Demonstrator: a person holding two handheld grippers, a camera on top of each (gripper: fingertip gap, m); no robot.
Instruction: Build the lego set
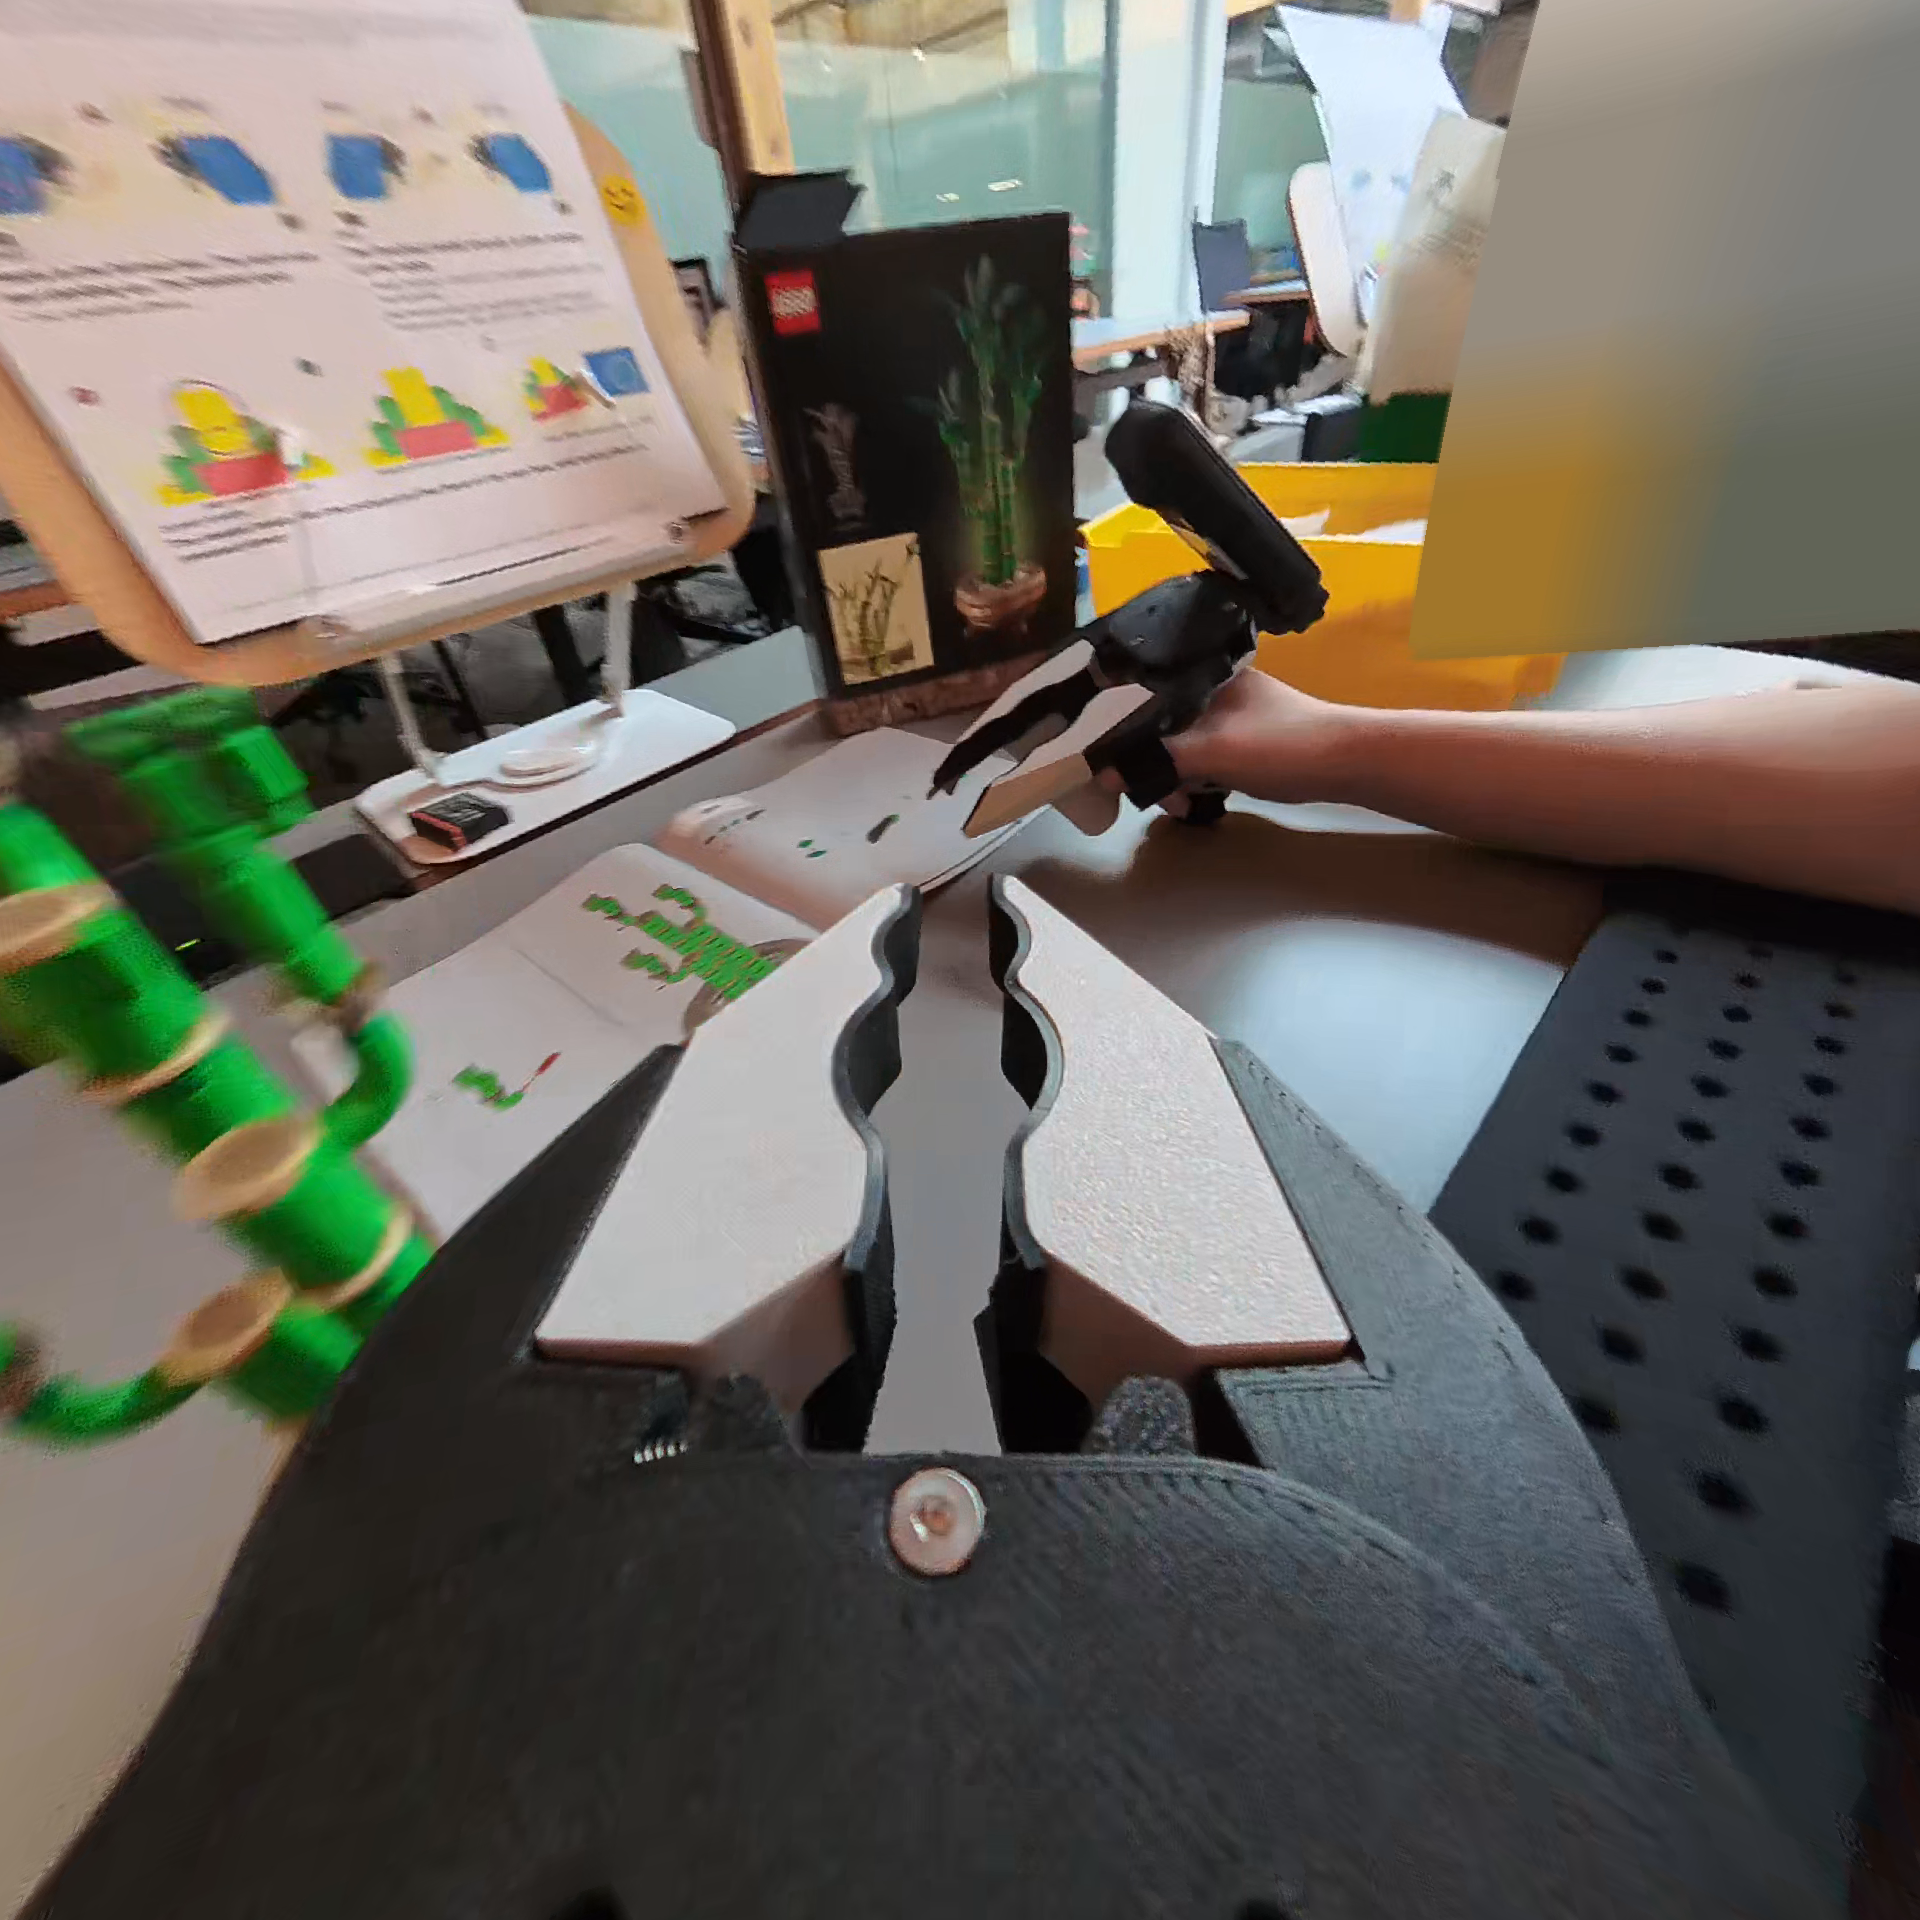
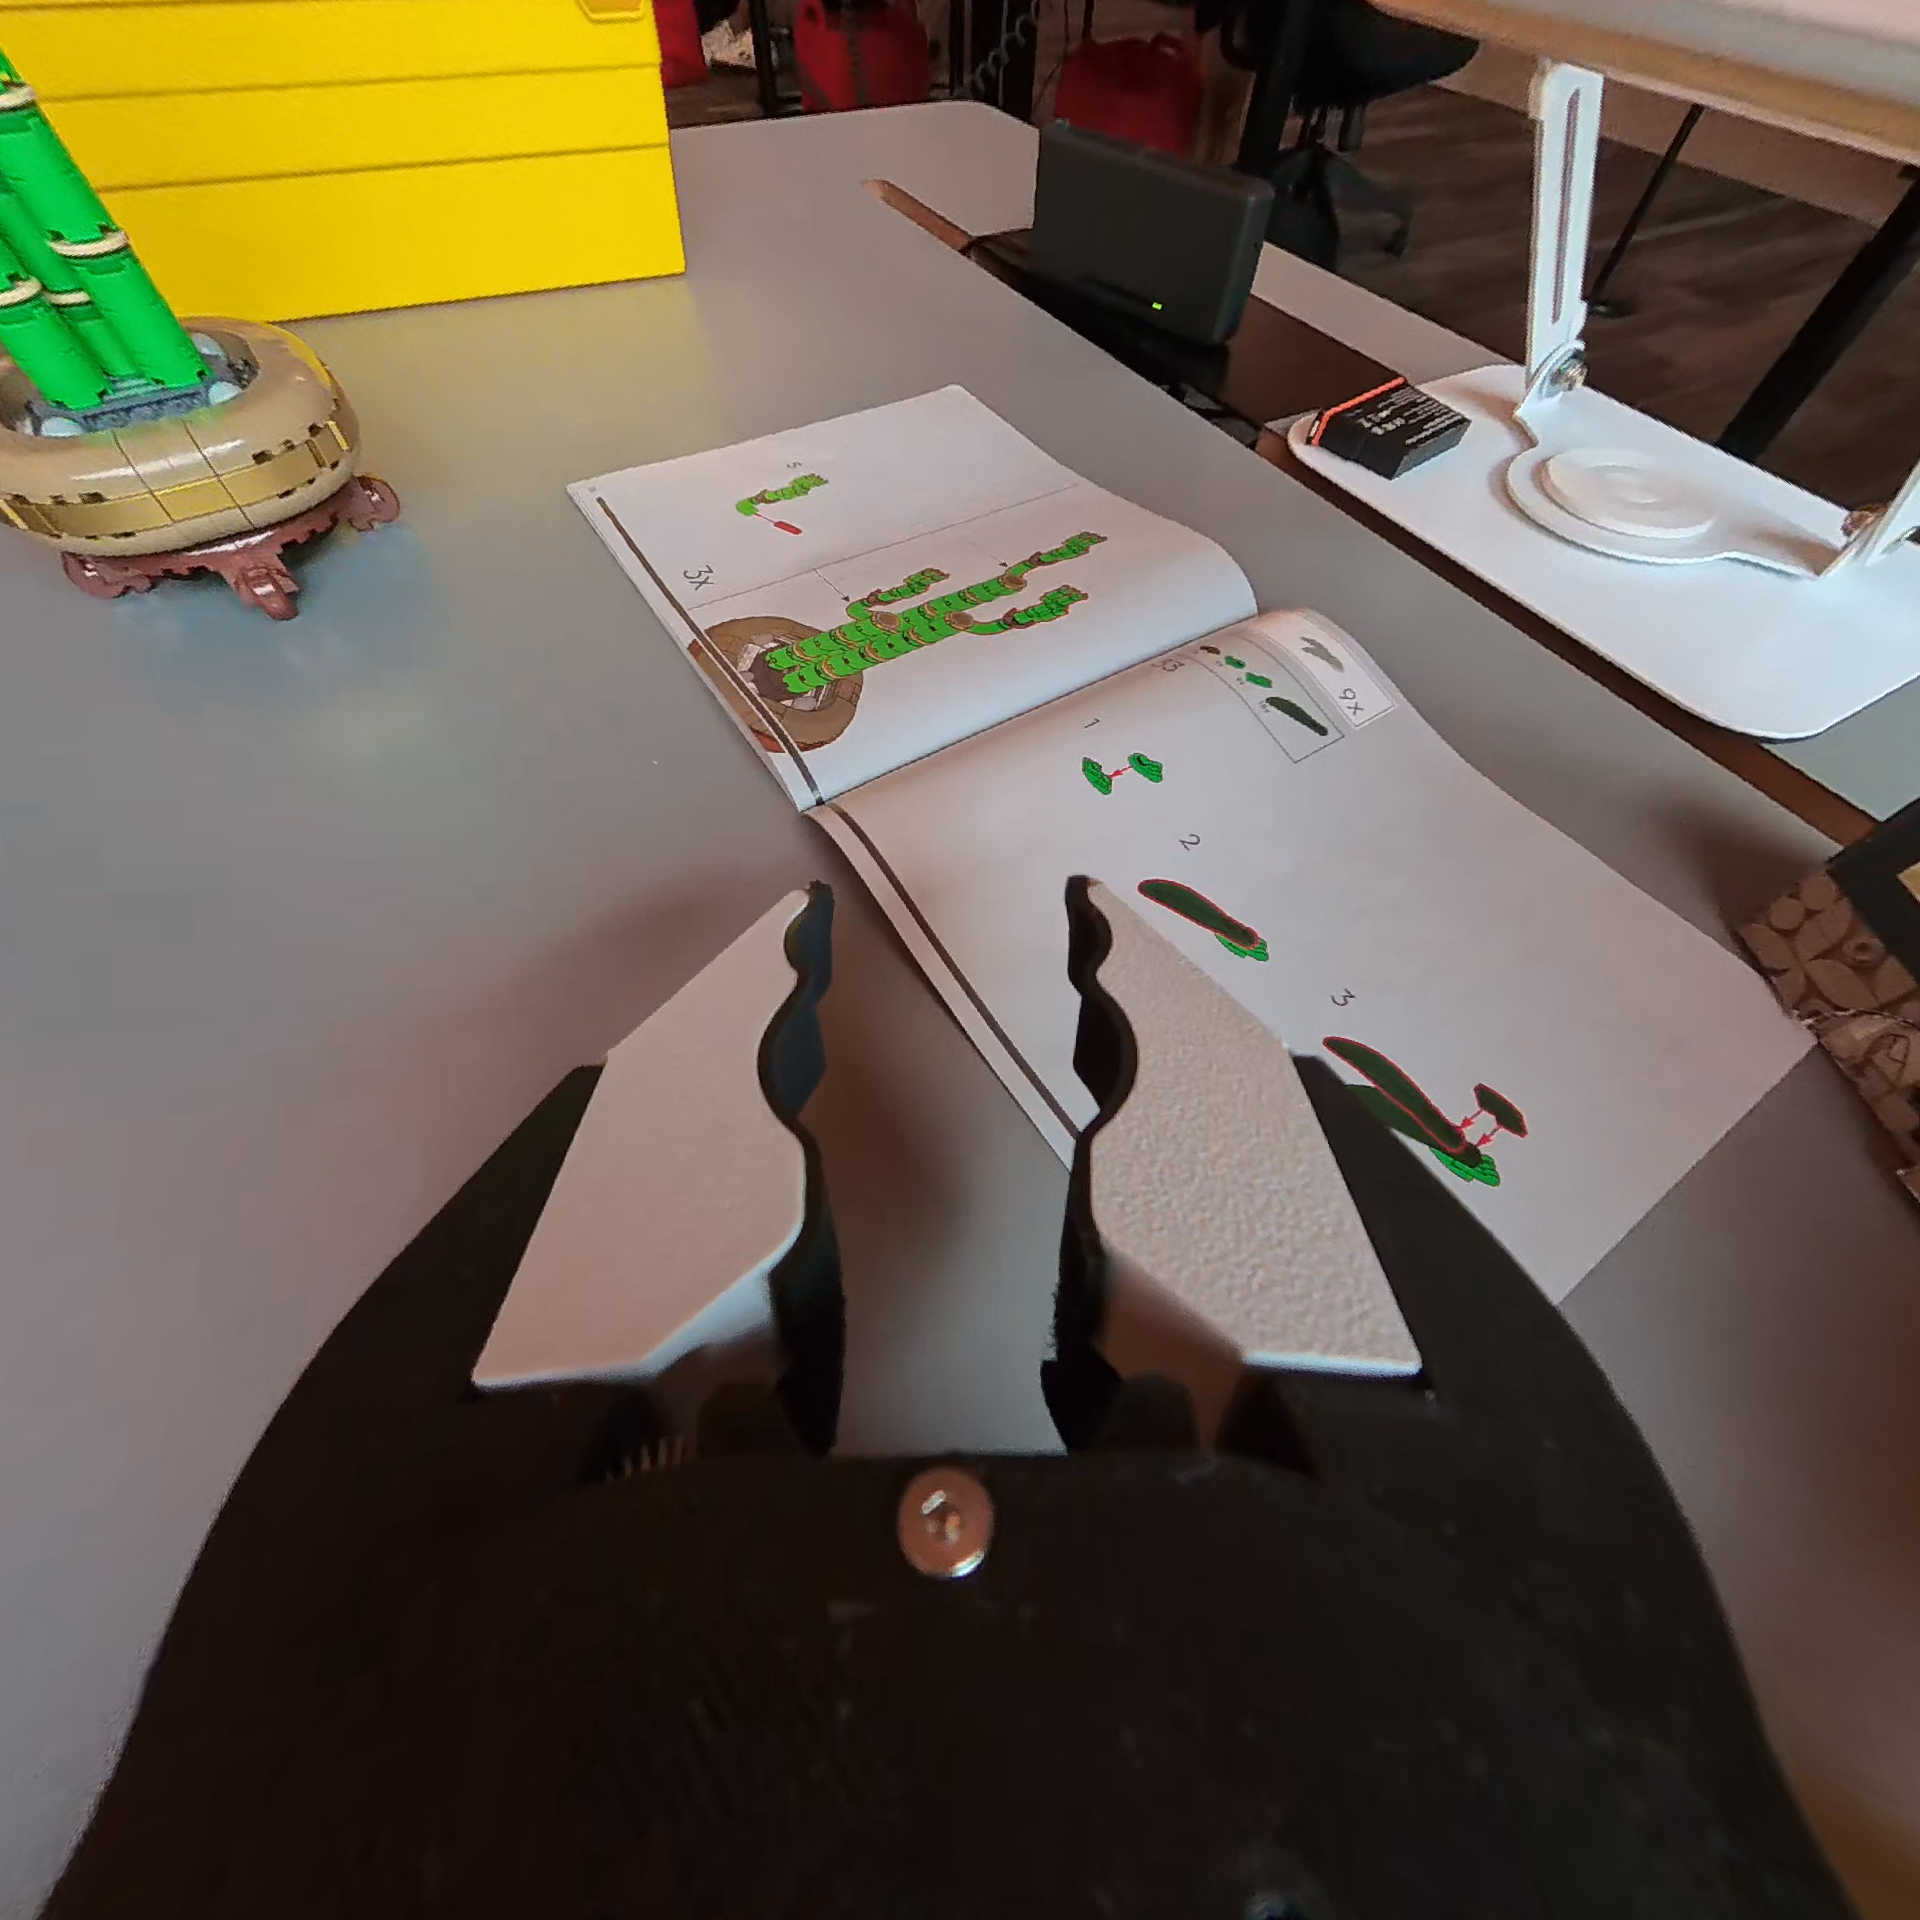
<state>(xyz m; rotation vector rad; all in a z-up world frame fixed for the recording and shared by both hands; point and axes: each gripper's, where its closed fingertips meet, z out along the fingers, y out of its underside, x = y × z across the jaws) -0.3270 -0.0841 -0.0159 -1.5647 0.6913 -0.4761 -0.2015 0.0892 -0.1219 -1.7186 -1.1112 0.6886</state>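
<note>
The green bamboo lego model (image 2: 94,291) stands in its tan pot (image 2: 177,457) on the grey table at the far left. It shows blurred and close at the left of the left wrist view (image 1: 208,1091). The open instruction booklet (image 2: 1039,727) lies flat in the middle of the table and also shows in the left wrist view (image 1: 623,966). My right gripper (image 2: 951,894) is open and empty, low over the booklet's near edge. It also shows in the left wrist view (image 1: 956,805), held by a hand (image 1: 1247,738). My left gripper (image 1: 956,894) is empty, its jaws a narrow gap apart.
A yellow bin (image 2: 364,156) stands behind the model. The black lego box (image 1: 914,457) stands at the back. A stand (image 1: 312,312) holds a printed sheet; a small black battery (image 2: 1392,421) lies on its white base (image 2: 1662,561). A black perforated panel (image 1: 1714,1143) is at right. My right fingertips sit around 25 cm from my left ones. My left tips are roughly 25 cm from the black perforated panel (image 1: 1714,1143).
</note>
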